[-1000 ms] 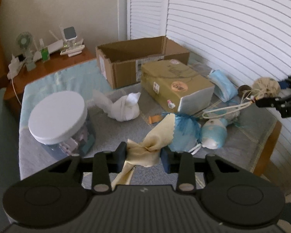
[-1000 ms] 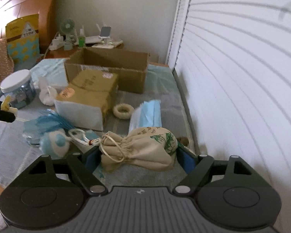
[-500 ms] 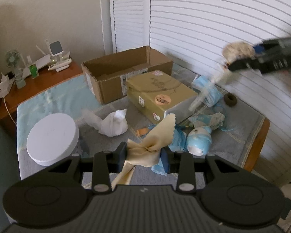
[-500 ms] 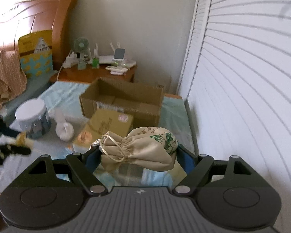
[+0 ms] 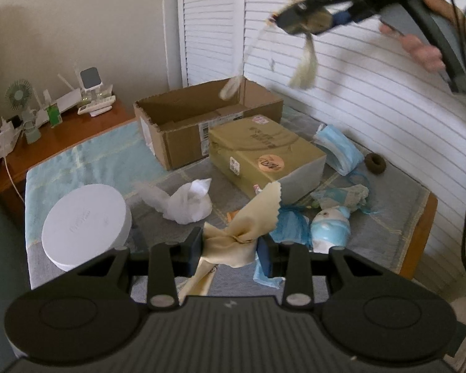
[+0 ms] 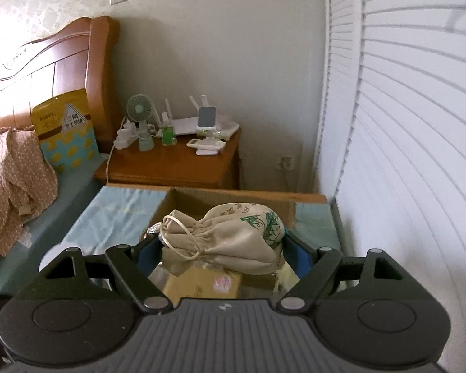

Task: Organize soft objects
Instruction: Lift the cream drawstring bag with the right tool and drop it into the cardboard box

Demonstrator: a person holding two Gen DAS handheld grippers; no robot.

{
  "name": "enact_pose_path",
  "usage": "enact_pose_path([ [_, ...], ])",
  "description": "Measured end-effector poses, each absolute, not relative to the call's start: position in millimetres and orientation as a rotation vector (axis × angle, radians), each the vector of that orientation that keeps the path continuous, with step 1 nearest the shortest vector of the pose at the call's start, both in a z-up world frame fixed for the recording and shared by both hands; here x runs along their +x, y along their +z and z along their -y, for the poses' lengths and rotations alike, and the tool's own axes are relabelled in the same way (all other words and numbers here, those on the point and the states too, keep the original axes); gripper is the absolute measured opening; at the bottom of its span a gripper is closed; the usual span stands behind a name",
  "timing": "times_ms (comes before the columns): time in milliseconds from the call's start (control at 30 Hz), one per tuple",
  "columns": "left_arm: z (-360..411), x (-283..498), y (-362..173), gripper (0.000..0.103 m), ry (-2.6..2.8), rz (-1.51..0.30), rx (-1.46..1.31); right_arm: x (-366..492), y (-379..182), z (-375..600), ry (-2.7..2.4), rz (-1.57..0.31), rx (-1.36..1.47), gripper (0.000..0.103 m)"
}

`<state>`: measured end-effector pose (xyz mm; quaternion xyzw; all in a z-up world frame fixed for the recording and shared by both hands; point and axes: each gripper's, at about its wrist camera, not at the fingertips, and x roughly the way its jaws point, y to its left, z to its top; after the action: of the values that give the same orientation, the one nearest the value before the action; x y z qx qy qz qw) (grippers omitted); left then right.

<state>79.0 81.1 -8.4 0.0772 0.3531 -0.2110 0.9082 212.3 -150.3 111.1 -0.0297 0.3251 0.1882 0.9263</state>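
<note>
Cardboard box: open-topped, at the far side of the table; judged to be where the soft things go. It lies ahead of and below both grippers.
Kraft package: closed, just in front of the box, between it and the left gripper.
White-lidded jar: left of the left gripper, apart from the box.
Drawstring pouch: clamped across its width by the right gripper, long axis running side to side, cord end toward the left finger. It hangs high, with the box's near edge showing just beyond and beneath it, so this arm is the nearer to a drop and needs only a short move forward and down.
Cream cloth: bunched and pinched between the nearly closed fingers of the left gripper, low over the near table edge, well apart from the box.
Loose soft items: white cloth bundle, blue mask and small doll lie on the table.
</note>
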Motion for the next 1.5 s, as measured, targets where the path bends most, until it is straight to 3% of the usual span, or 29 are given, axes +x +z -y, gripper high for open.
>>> enact_pose_path([
  [500, -97.2, 93.7, -12.6, 0.036, -0.374, -0.742, 0.125, 323.3, 64.6, 105.9, 0.36, -0.729, -0.042, 0.086],
  [633, -97.9, 98.6, -15.9, 0.036, -0.372, -0.757, 0.12, 331.8, 34.2, 103.2, 0.31, -0.736, -0.098, 0.103],
  [700, -97.2, 100.2, -16.4, 0.036, -0.373, -0.761, 0.124, 332.2, 19.6, 104.7, 0.292, -0.761, -0.127, 0.103],
  [1133, -84.2, 108.7, -5.2, 0.036, -0.403, -0.758, 0.142, 282.9, 25.9, 132.9, 0.298, -0.755, -0.066, 0.103],
  [1500, -63.7, 133.6, 19.7, 0.036, -0.416, -0.738, 0.184, 186.2, 20.5, 140.7, 0.326, -0.743, -0.109, 0.103],
])
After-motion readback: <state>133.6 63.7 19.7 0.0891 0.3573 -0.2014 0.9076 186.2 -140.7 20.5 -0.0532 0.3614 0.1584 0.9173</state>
